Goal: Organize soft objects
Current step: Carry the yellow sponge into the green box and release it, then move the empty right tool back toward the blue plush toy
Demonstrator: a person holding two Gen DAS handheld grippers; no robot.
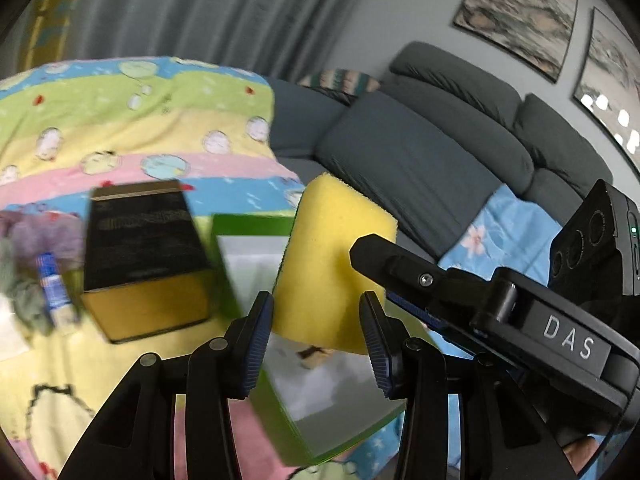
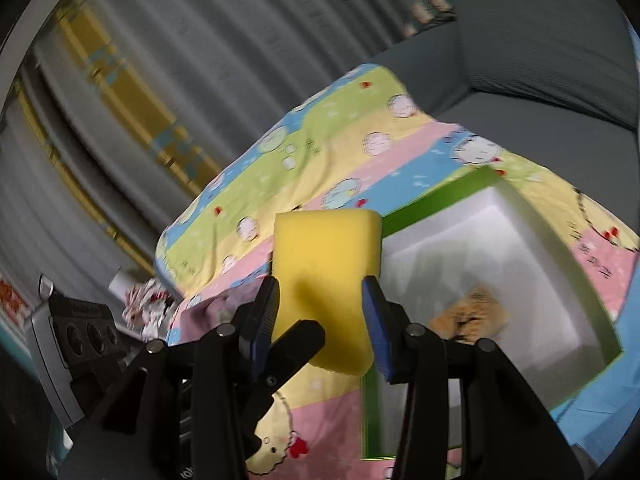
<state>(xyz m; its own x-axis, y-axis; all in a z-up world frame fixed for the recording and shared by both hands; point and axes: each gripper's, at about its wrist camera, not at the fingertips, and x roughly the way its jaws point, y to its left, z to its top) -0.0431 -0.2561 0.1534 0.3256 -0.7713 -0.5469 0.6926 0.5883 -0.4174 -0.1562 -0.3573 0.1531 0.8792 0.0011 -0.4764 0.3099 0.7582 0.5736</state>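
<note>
**A:** Status?

**B:** I've got the yellow sponge pinched by both tools above the green-rimmed white box. Left gripper pads press its sides. Right gripper squeezes it too.

**A:** Box contents?

**B:** Small tan plush thing inside. Box sits on the cartoon blanket.

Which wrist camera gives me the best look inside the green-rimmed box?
The right wrist view: the green-rimmed box shows its open white interior with a tan plush item inside. The left wrist view shows only part of it, blurred and blocked by the yellow sponge.
</note>
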